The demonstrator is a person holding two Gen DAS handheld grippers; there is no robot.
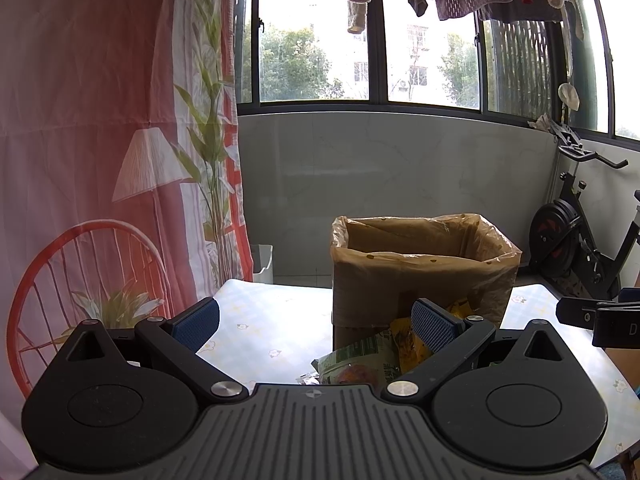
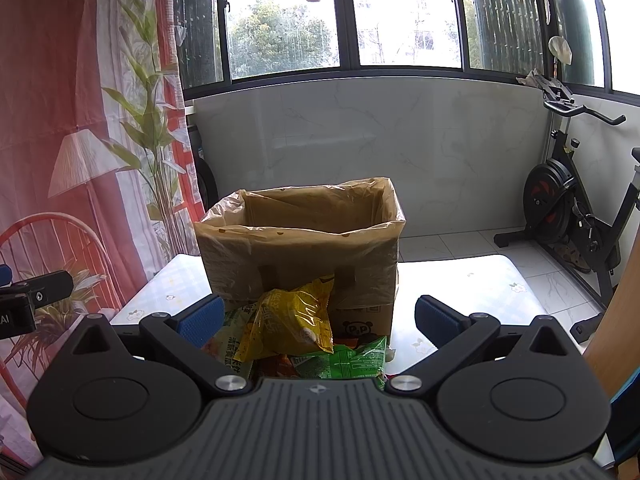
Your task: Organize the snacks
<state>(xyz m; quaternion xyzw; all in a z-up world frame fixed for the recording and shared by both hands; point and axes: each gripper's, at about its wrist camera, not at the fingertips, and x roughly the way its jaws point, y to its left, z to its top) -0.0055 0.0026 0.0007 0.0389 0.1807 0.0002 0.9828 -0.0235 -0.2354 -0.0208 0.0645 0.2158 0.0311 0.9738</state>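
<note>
A cardboard box point(image 1: 420, 276) lined with a clear plastic bag stands on the table; it also shows in the right wrist view point(image 2: 300, 252). Snack packets lie in a pile in front of it: a yellow packet point(image 2: 296, 320), a green packet point(image 2: 344, 360) and a pale green packet point(image 1: 360, 360). My left gripper point(image 1: 316, 322) is open and empty, to the left of the pile. My right gripper point(image 2: 320, 318) is open and empty, its jaws standing either side of the yellow packet, short of it.
The table point(image 2: 472, 280) has a white flowered cloth. A printed curtain point(image 1: 100, 160) hangs at the left. An exercise bike point(image 2: 572, 208) stands on the floor at the right. A wooden edge point(image 2: 616, 320) is at the far right.
</note>
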